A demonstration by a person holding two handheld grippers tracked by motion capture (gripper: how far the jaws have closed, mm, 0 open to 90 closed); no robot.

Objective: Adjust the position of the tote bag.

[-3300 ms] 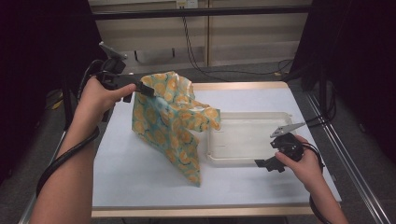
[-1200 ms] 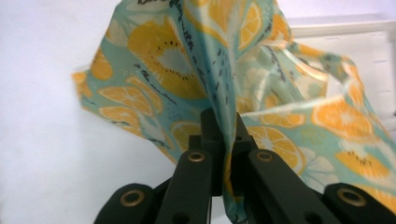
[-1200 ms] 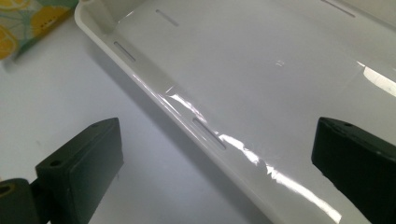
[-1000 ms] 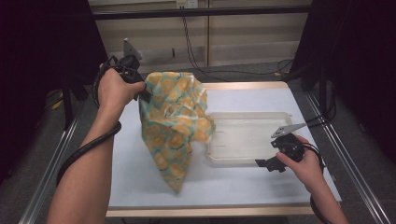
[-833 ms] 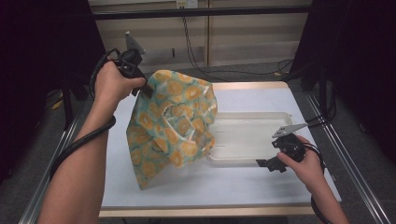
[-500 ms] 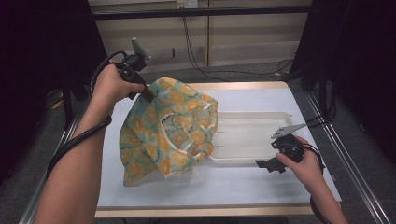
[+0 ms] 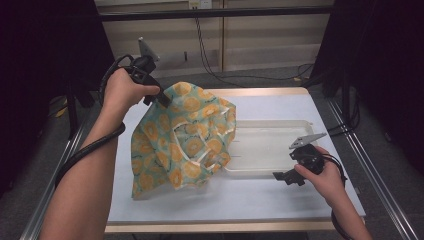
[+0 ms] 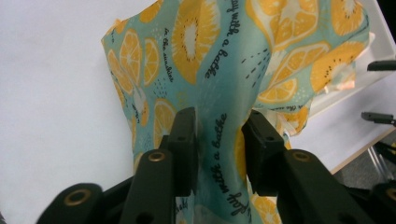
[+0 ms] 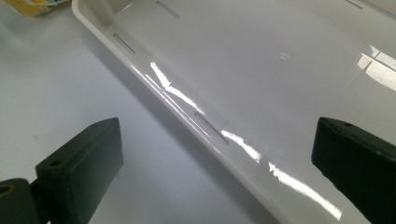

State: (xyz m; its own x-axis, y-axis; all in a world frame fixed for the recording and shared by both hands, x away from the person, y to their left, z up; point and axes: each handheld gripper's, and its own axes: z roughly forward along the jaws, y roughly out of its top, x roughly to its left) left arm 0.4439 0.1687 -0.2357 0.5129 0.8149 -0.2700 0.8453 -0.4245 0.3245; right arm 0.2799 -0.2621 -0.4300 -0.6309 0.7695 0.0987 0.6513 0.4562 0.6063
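A teal cloth printed with orange slices hangs from its top corner and drapes onto the white table, with its right side lying over the left end of a white plastic tray. My left gripper is at that raised corner. In the left gripper view its jaws have just been opening; a fold of the cloth still runs between the parted pads. My right gripper rests by the tray's near rim, open wide, with the tray's edge between its jaws and nothing held.
The white table has a wooden front edge and metal rails along both sides. Black cables trail from both grippers. A pale wall with a cable and dark curtains stand behind the table.
The cloth has spread out wider, and its lower hem has swung left and settled on the table. The left hand stays at the raised corner. The right hand has not moved.
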